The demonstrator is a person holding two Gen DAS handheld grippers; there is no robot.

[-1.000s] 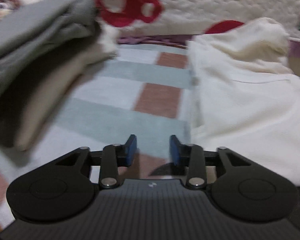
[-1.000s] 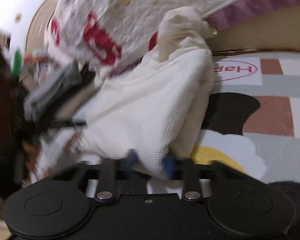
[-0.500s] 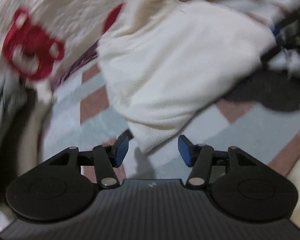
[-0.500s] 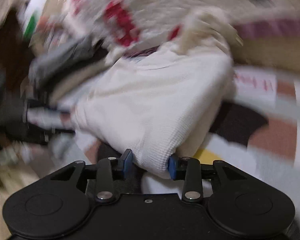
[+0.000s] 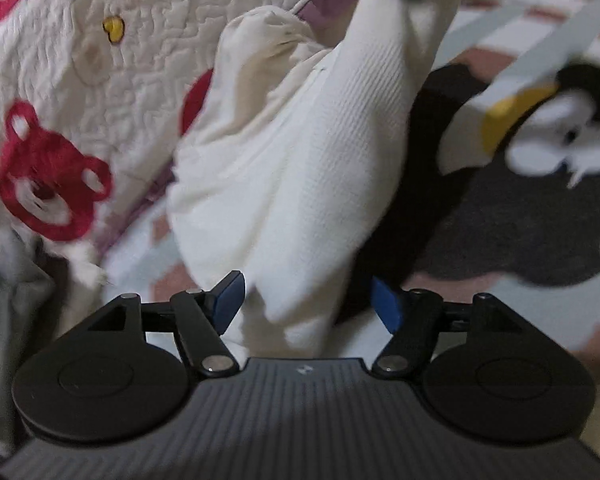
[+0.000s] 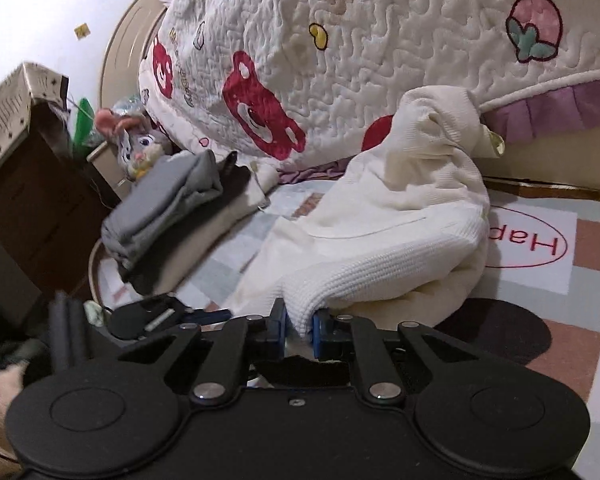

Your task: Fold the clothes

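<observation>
A cream waffle-knit garment (image 6: 380, 240) lies bunched on the rug against the quilt. My right gripper (image 6: 298, 329) pinches a fold of its near edge between the blue pads, jaws closing on the fabric, and that edge is raised off the rug. In the left wrist view the same garment (image 5: 300, 160) hangs stretched up toward the top right. Its lower edge dangles between the wide-apart pads of my left gripper (image 5: 307, 304). Those jaws are opening and neither pad presses on the cloth. The left gripper (image 6: 160, 316) also shows low on the left of the right wrist view.
A folded stack of grey and beige clothes (image 6: 168, 216) sits on the rug to the left. A white quilt with red bears (image 6: 340, 60) hangs behind. The patterned rug (image 6: 540, 280) extends right. A brown box (image 6: 20, 160) and a plush toy (image 6: 140, 148) stand far left.
The left gripper rolled, swung from the folded stack to the cream garment and widened its jaws. The right gripper loosened, then closed on the garment's edge and rose with it.
</observation>
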